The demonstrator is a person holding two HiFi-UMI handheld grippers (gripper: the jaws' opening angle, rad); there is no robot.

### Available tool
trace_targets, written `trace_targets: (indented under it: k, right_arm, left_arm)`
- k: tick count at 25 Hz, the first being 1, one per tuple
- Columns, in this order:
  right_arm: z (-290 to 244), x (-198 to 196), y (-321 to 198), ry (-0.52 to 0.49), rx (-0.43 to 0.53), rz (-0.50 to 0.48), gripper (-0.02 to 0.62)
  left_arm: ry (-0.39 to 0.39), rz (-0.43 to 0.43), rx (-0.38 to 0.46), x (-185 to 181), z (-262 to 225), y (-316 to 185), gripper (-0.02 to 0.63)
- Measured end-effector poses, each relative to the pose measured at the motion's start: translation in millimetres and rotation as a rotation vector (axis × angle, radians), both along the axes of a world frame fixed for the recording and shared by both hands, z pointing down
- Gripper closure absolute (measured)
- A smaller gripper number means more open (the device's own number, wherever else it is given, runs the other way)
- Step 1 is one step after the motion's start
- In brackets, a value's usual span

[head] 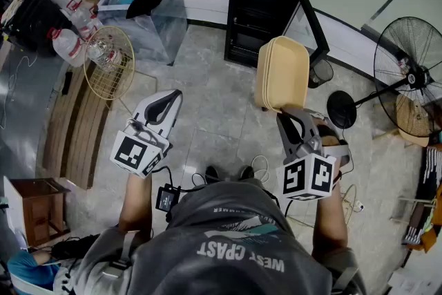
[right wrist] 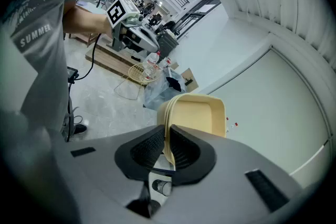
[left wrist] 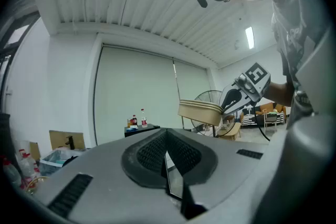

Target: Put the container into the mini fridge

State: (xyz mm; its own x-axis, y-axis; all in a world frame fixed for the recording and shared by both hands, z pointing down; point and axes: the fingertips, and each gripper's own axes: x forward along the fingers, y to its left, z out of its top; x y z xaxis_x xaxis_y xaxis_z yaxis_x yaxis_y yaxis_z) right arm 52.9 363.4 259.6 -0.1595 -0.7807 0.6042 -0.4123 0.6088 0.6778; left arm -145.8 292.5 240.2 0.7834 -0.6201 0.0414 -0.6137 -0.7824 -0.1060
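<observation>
Right gripper (head: 284, 117) is clamped on the rim of the beige container (head: 282, 72), which is held above the floor, short of the black mini fridge (head: 262, 7) | left gripper (head: 166, 100) is closed on nothing | fridge door appears open | advised: the container should be levelled and squared to the opening before it is inserted.

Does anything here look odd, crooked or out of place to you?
Nothing looks spilled or broken. One oddity: the right gripper pinches the cream container by its rim, so it stands on edge in the air, not level. The door of the mini fridge looks open.
</observation>
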Motion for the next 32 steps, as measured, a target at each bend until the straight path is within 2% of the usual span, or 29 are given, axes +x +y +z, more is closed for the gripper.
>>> trace_targets:
  k: [15,23,32]
  right_arm:
    - [7.6,-20.5,-23.1,0.008,0.022,0.028,0.538]
    - [14.0,-13.8,-48.1,0.002,0.011,0.018,0.538]
    - [26.1,4.0,-104.5,-0.025,-0.002,-0.025,0.538]
  left_arm:
    - [0.004,0.036,-0.001,-17.1,8.2,-18.4,0.589]
    - [-0.002,0.049,-0.024,-6.0,17.2,-36.0,0.589]
    - [-0.032,0.003,-0.035,10.2,21.0,-77.8,0.59]
